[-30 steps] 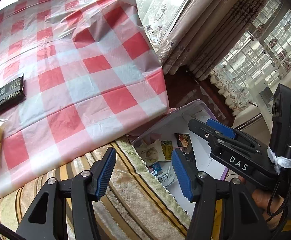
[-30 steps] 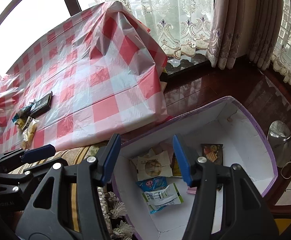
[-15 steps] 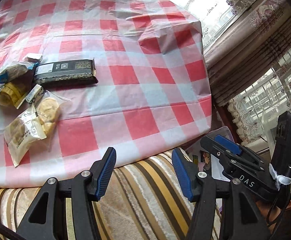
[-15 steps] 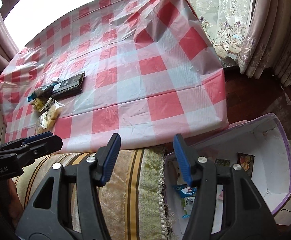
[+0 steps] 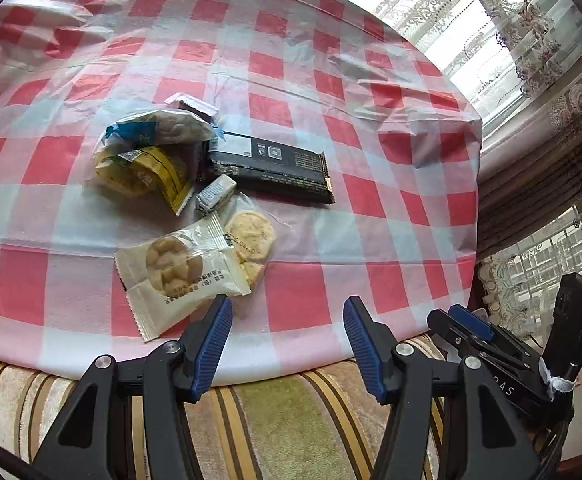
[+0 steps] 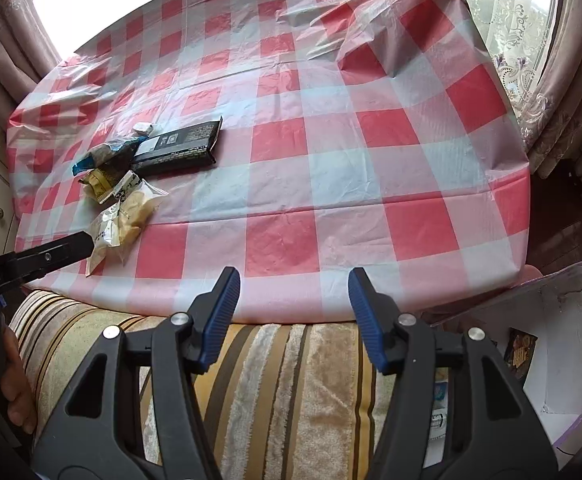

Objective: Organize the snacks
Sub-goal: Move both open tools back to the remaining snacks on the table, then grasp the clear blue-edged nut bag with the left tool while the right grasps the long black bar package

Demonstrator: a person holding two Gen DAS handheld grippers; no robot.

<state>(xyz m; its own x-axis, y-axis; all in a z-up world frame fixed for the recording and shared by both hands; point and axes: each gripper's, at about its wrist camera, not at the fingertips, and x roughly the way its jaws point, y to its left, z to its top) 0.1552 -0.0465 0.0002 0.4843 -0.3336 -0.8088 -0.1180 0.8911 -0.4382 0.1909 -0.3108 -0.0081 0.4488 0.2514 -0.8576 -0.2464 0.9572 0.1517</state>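
Several snacks lie in a pile on the red-and-white checked tablecloth: a white biscuit packet, a clear cracker bag, a yellow packet, a blue-and-clear bag and a long black bar. The pile also shows in the right wrist view, with the black bar. My left gripper is open and empty, just short of the white packet. My right gripper is open and empty at the table's near edge.
A striped cushion runs along the table's near edge. A white box with a purple rim, holding several snacks, stands low to the right of the table. Curtains hang to the right.
Both grippers have swung left from over the white box to face the table. The snack pile has come into the left view's middle. Both stay open.
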